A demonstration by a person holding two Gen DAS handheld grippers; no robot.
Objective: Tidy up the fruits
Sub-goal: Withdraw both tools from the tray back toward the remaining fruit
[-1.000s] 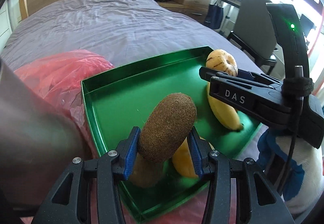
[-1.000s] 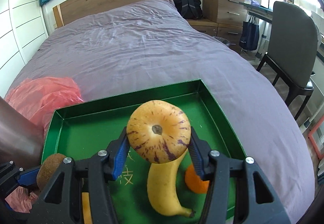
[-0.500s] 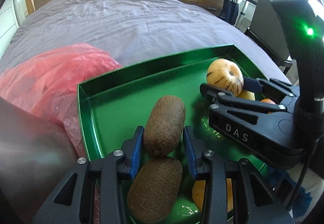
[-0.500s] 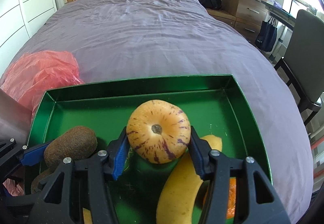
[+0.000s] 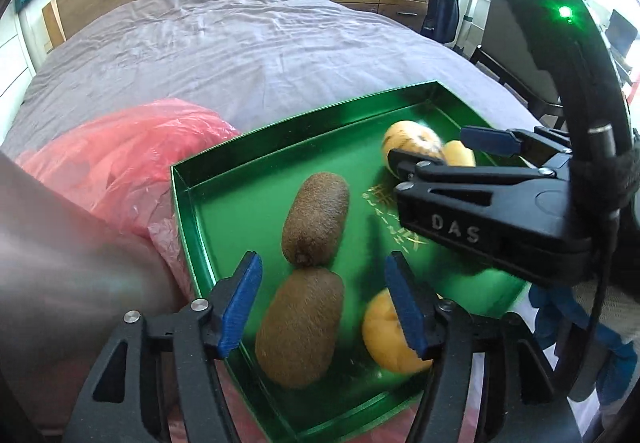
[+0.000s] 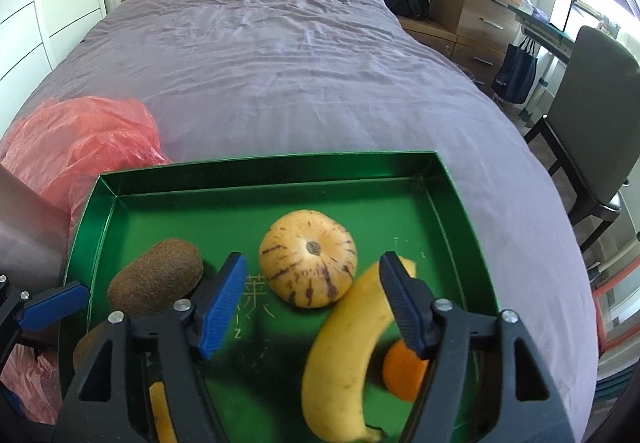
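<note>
Your fuzzy brown kiwi point(image 5: 316, 219) and striped yellow melon point(image 6: 308, 258) now lie in the shallow green metal tray point(image 6: 256, 171) near the bed's foot. Both hand-held grippers, left point(image 5: 322, 303) and right point(image 6: 312, 301), are opening with nothing between them. Placing looks done, so lift clear and seek any remaining fruit.

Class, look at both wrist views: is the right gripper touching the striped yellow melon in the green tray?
Apart. In the right wrist view the right gripper has opening jaws with clear green tray floor between each blue pad and the striped yellow melon.
</note>
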